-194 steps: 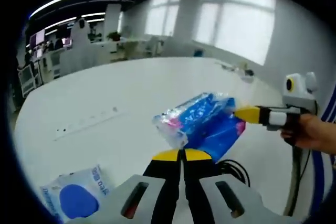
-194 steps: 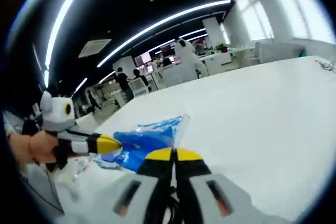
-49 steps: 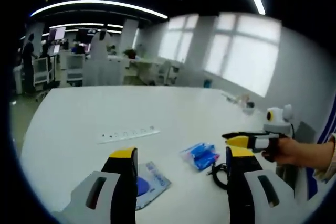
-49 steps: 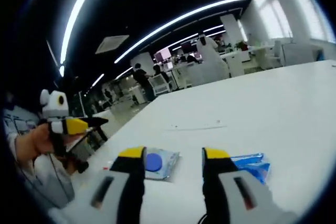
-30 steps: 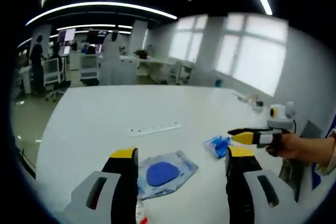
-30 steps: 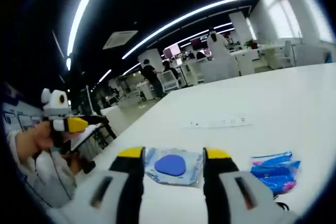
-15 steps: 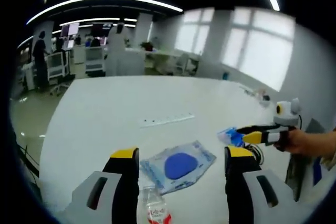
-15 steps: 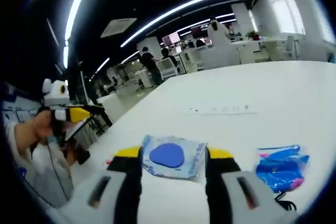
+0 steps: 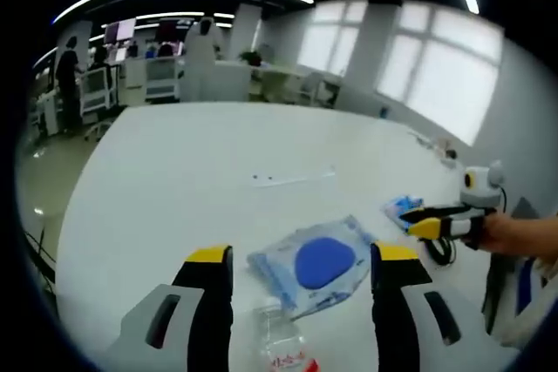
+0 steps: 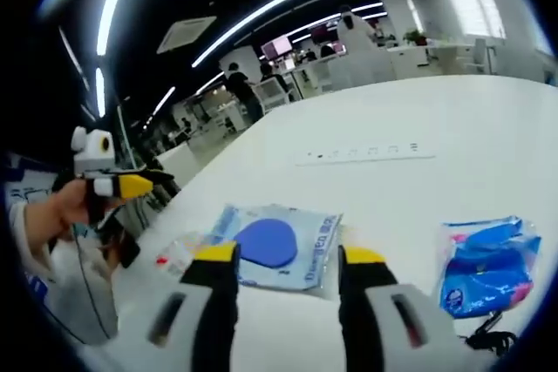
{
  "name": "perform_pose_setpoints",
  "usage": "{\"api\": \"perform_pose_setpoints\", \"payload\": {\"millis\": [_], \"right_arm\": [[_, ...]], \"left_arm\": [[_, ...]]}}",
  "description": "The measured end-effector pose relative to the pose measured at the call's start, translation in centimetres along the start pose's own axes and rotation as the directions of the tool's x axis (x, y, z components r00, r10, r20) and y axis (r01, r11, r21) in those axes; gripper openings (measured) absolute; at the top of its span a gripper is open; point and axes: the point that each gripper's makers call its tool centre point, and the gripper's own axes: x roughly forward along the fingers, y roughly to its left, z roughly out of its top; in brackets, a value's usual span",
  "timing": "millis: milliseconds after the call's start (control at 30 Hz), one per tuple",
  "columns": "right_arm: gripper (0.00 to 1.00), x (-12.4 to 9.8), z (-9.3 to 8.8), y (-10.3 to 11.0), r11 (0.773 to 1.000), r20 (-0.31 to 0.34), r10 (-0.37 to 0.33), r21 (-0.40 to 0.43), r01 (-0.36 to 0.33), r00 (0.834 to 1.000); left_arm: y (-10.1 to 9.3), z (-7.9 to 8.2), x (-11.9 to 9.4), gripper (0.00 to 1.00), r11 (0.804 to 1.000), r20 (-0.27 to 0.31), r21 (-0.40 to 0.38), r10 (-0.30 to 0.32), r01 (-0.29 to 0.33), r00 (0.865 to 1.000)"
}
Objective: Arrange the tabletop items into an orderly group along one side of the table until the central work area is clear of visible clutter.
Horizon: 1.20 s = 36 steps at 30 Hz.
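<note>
In the left gripper view a big white table (image 9: 174,180) sits in a bright office, and the open left gripper (image 9: 296,259) frames a blue pouch (image 9: 316,260), while in the right gripper view the open right gripper (image 10: 283,257) sits just before that pouch (image 10: 270,246), a blue packet (image 10: 484,272) lying off to the right.

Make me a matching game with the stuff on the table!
Things:
1. flat pouch
2. crinkly pack
3. bottle
4. power strip

Clues:
A. clear, with a red label
B. long and white, far out on the table
C. see-through, with a blue oval inside
D. shiny blue with pink bits, next to a black cable

Pairs: 1-C, 2-D, 3-A, 4-B
</note>
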Motion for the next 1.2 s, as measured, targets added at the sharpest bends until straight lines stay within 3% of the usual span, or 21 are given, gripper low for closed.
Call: {"api": "perform_pose_setpoints", "payload": {"millis": [567,667,833,1000,1200], "right_arm": [[0.38,2.7,-2.9,-1.8,0.998,-0.051,-0.013,0.065,0.016,0.999],[0.35,3.0,-3.4,-2.0,0.997,-0.058,-0.013,0.074,0.017,0.998],[0.28,3.0,-4.1,-2.2,0.995,-0.069,-0.012,0.095,0.019,0.998],[0.20,3.4,-5.1,-2.1,0.992,-0.095,0.002,0.124,0.010,0.995],[0.07,3.9,-5.6,-2.1,0.992,-0.101,0.010,0.128,0.003,0.995]], "left_arm": [[2.5,-3.9,5.1,0.55,1.000,-0.129,-0.026,0.007,-0.011,0.992],[2.8,-4.8,6.0,0.51,0.999,-0.169,-0.024,0.017,-0.021,0.985],[3.3,-6.2,7.3,0.35,0.998,-0.230,-0.045,0.023,-0.035,0.973],[3.3,-6.8,8.0,0.31,0.998,-0.253,-0.051,0.028,-0.042,0.967],[3.6,-7.9,8.3,0.19,0.997,-0.293,-0.064,0.027,-0.048,0.956]]}}
